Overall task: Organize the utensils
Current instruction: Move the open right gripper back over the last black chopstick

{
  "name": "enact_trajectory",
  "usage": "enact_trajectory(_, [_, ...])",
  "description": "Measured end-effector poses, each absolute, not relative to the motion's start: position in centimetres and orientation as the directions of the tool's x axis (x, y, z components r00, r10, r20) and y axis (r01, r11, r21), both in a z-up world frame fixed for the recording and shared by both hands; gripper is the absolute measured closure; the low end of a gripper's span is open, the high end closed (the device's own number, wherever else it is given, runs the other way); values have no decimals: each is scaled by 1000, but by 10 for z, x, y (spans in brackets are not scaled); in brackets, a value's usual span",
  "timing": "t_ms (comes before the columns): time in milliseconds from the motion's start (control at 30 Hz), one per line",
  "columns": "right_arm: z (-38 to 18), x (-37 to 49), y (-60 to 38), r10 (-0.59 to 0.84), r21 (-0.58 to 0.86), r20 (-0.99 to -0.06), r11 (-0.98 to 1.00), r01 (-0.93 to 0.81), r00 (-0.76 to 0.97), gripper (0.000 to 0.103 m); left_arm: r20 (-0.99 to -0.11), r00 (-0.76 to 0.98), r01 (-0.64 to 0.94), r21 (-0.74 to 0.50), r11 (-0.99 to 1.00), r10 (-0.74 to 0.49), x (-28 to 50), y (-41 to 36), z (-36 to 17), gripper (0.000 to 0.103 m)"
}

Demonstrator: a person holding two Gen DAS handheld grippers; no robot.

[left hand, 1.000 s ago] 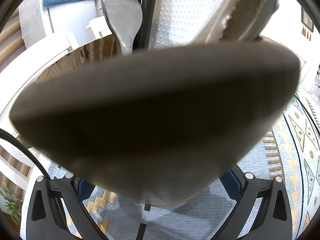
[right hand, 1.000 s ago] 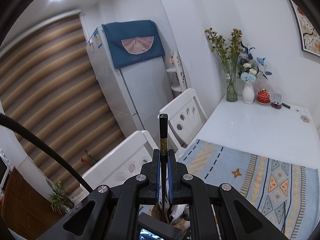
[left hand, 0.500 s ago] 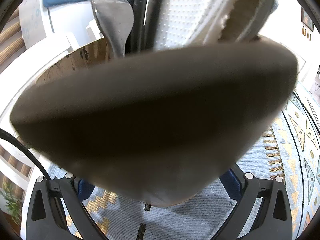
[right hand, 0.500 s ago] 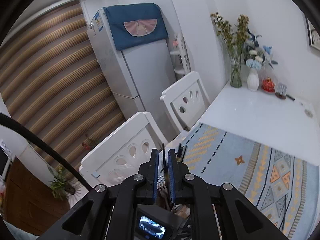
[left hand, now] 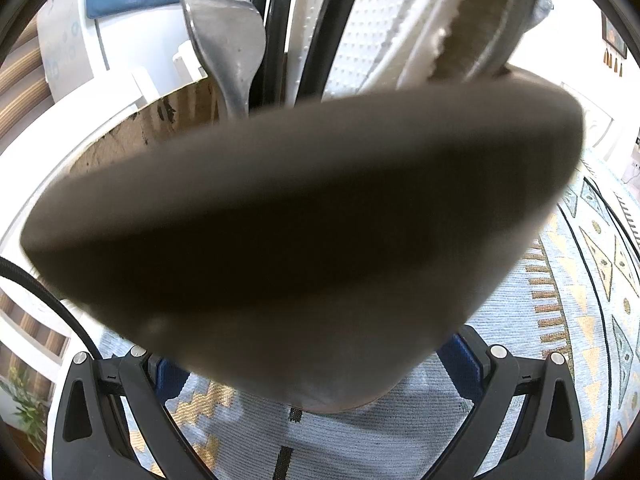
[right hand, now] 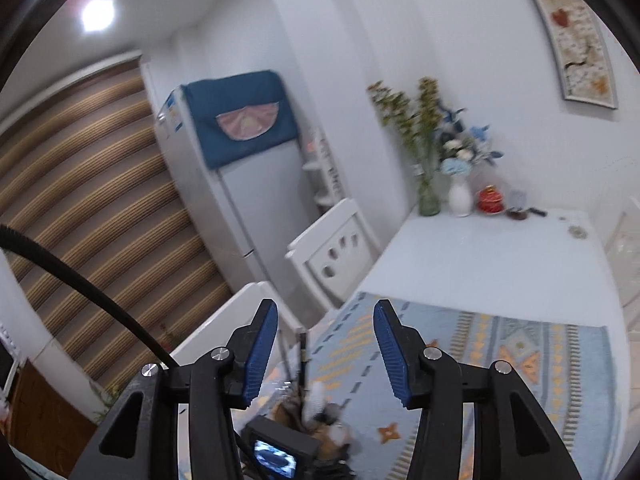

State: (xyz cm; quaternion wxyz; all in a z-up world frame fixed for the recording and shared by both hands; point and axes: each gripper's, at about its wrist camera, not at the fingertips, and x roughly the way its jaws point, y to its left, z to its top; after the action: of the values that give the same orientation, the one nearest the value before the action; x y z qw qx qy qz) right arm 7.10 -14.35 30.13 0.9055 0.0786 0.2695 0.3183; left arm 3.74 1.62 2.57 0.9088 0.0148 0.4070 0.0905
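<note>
A: Where are the utensils?

B: Standing in a round holder (left hand: 304, 240) clamped between the left gripper's (left hand: 316, 364) fingers, near the patterned surface's (right hand: 500, 344) left edge: a metal fork (left hand: 224, 36), stiff and slippery; grasp its neck.

A: The right gripper (right hand: 325, 344)?

B: Its fingers have just been opening, half-spread, empty. The black chopstick (right hand: 303, 354) pinched earlier now stands in the holder.
</note>
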Motion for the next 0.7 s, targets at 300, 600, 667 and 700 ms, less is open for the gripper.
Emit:
enact_trajectory(300, [298,63,-244,433,294,-456,898,-327,778,44,-736,649,-153,120,981,192,40,4,26,1])
enact_trajectory(600, [193,105,-323,291,334,-748,942,-41,596,42,-736,649,-153,120,981,191,41,0,25,1])
enact_trajectory(667, [159,112,-332,273,328,-803,945,11,529,42,-734,650,-154,124,980,195,41,0,25,1])
enact_trajectory(700, [142,114,-336,272,329,-826,944,31,494,42,-732,651,-155,129,980,199,41,-1,26,1])
